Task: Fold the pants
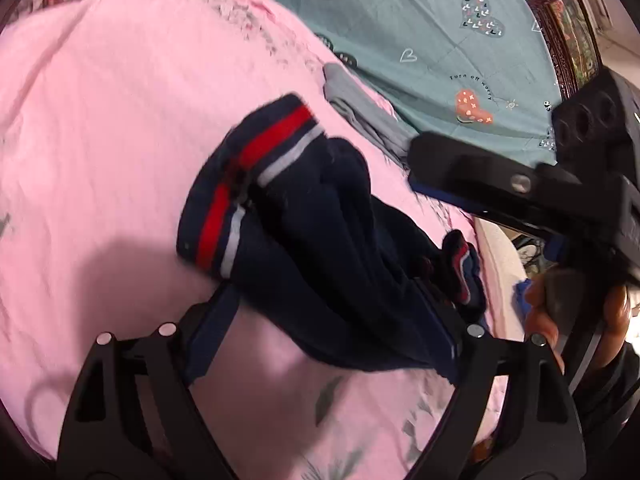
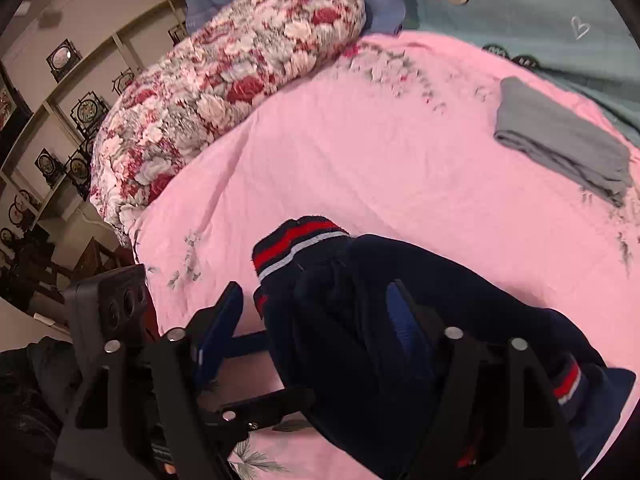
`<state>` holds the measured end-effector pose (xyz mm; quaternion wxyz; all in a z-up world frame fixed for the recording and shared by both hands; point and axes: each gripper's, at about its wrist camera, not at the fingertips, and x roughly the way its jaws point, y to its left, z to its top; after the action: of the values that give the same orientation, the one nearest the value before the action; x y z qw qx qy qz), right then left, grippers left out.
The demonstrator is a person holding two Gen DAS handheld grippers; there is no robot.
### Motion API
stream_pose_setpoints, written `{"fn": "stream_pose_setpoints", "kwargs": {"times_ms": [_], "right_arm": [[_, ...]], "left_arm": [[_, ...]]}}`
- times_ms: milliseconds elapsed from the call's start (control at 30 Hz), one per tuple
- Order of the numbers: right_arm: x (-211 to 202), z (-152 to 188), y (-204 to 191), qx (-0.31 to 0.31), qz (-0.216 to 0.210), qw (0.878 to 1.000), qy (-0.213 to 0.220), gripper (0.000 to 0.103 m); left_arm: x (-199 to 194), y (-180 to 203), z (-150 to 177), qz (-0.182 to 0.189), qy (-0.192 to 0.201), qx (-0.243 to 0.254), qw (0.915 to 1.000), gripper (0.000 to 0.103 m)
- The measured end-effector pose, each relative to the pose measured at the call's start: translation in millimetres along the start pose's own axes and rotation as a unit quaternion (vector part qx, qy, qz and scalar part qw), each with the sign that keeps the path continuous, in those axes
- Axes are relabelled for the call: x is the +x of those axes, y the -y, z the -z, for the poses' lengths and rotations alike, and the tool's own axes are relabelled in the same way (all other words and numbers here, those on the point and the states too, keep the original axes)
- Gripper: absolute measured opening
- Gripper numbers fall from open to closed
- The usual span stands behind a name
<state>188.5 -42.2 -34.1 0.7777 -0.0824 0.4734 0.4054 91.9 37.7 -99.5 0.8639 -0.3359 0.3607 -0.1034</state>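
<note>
Both grippers work over the navy pants [image 1: 320, 240], which lie bunched on the pink sheet [image 1: 100, 120] and serve as the landmark for everything else.

Nearest, in the left wrist view, the left gripper [image 1: 324, 340] has its 2 fingers spread wide. The pants sit between and just beyond them: the left finger's blue pad [image 1: 212, 332] is beside the cloth's near edge, and the right finger is partly covered by dark fabric, so it is unclear whether that finger touches it or only lies beneath a fold.

In the right wrist view, the right gripper [image 2: 316, 320] is also spread wide. Its left finger stands clear of the pants on the pink sheet side, while its right finger's blue pad [image 2: 404, 320] is buried among the navy folds. Nothing is pinched between the 2 pads.

The pants form a loose heap. Their waistband [image 1: 256, 176], with 1 red stripe and 1 white stripe, curls up at the far end of the heap, away from both grippers. A striped cuff [image 2: 568, 380] shows at the heap's near right side.

Beyond the pants, a folded grey garment [image 2: 560, 140] lies flat on the sheet, well apart from them. Farther still, a red and white floral quilt [image 2: 224, 80] is rolled along the sheet's far left edge, and a teal sheet with heart prints [image 1: 420, 40] spreads beyond the grey garment.
</note>
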Motion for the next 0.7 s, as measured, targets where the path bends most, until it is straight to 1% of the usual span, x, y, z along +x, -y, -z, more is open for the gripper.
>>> {"fn": "stream_pose_setpoints", "kwargs": {"times_ms": [100, 133, 167, 200, 233, 267, 300, 333, 367, 400, 467, 533, 600, 633, 700], "right_arm": [[27, -3, 7, 0.0, -0.005, 0.999, -0.045, 0.075], [37, -1, 8, 0.0, -0.018, 0.998, -0.067, 0.061], [45, 3, 9, 0.0, -0.029, 0.996, -0.086, 0.055], [53, 7, 10, 0.002, -0.03, 0.995, -0.098, 0.049], [52, 9, 12, 0.009, -0.035, 0.995, -0.093, 0.043], [49, 10, 14, 0.013, -0.041, 0.995, -0.088, 0.04], [43, 12, 18, 0.019, -0.044, 0.996, -0.076, 0.032], [35, 13, 22, 0.027, -0.051, 0.996, -0.062, 0.027], [26, 14, 25, 0.033, -0.06, 0.997, -0.046, 0.024], [17, 15, 27, 0.033, -0.066, 0.997, -0.033, 0.021], [-10, 19, 35, 0.041, -0.081, 0.996, 0.004, 0.02], [-45, 24, 46, 0.049, -0.092, 0.993, 0.047, 0.019], [-84, 33, 59, 0.061, -0.095, 0.989, 0.094, 0.019], [-102, 39, 66, 0.071, -0.096, 0.986, 0.118, 0.019], [-141, 61, 82, 0.09, -0.09, 0.977, 0.171, 0.019]], "left_arm": [[8, 8, 4, -0.009, 0.013, 0.029, 0.9994, 0.091], [11, 9, 4, -0.009, 0.014, 0.041, 0.999, 0.091], [12, 10, 3, -0.007, 0.013, 0.049, 0.9987, 0.089], [14, 9, 3, -0.006, 0.011, 0.051, 0.9986, 0.088], [15, 8, 2, 0.003, 0.012, 0.05, 0.9987, 0.086], [15, 6, -1, 0.014, 0.01, 0.042, 0.999, 0.077], [14, 3, -5, 0.028, 0.01, 0.031, 0.9991, 0.067], [11, 2, -9, 0.037, 0.01, 0.026, 0.9989, 0.063], [8, 6, -13, 0.046, 0.013, 0.028, 0.9985, 0.06], [3, 17, -18, 0.055, 0.022, 0.043, 0.9973, 0.06], [-8, 39, -23, 0.066, 0.04, 0.079, 0.9939, 0.06], [-17, 74, -28, 0.082, 0.058, 0.13, 0.9864, 0.06], [-21, 108, -30, 0.096, 0.072, 0.181, 0.9762, 0.06], [-21, 122, -29, 0.103, 0.073, 0.2, 0.9717, 0.06], [-17, 157, -25, 0.119, 0.071, 0.244, 0.9597, 0.06]]}}
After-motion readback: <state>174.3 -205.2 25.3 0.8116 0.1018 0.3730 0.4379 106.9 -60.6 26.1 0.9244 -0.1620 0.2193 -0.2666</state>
